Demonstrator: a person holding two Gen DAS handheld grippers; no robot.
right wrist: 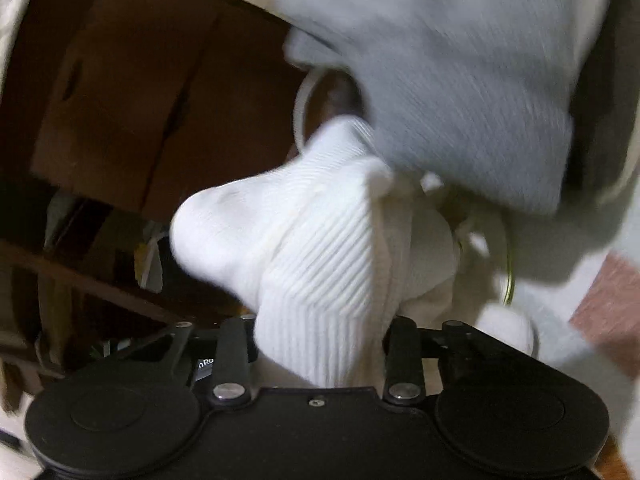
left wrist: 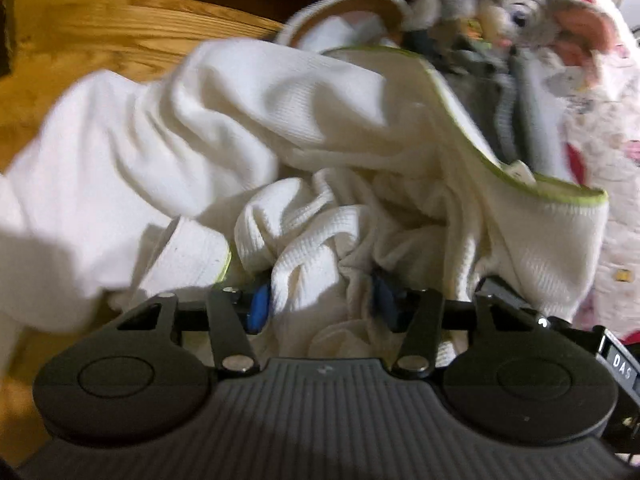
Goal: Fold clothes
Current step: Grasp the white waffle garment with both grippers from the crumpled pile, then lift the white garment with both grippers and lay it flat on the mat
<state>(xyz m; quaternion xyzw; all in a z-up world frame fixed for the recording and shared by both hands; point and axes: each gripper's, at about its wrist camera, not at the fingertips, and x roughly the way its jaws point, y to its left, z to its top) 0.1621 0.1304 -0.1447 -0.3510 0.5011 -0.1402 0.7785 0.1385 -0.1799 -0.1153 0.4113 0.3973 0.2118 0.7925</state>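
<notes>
While the left gripper [left wrist: 322,300] pinches a bunched fold of 1 white garment [left wrist: 240,120] between blue pads [left wrist: 259,306], the garment drapes over a wood table [left wrist: 80,32]. 1 plush toy [left wrist: 520,12] lies behind. Right gripper [right wrist: 320,344] clamps the garment's ribbed cuff [right wrist: 320,260]; grey fabric [right wrist: 460,60] hangs above. Both views blurred.

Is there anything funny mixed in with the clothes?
Yes. A grey stuffed bunny lies at the top right of the pile, just behind the white garment bunched in the left gripper. A toy looks odd among laundry being folded.
</notes>
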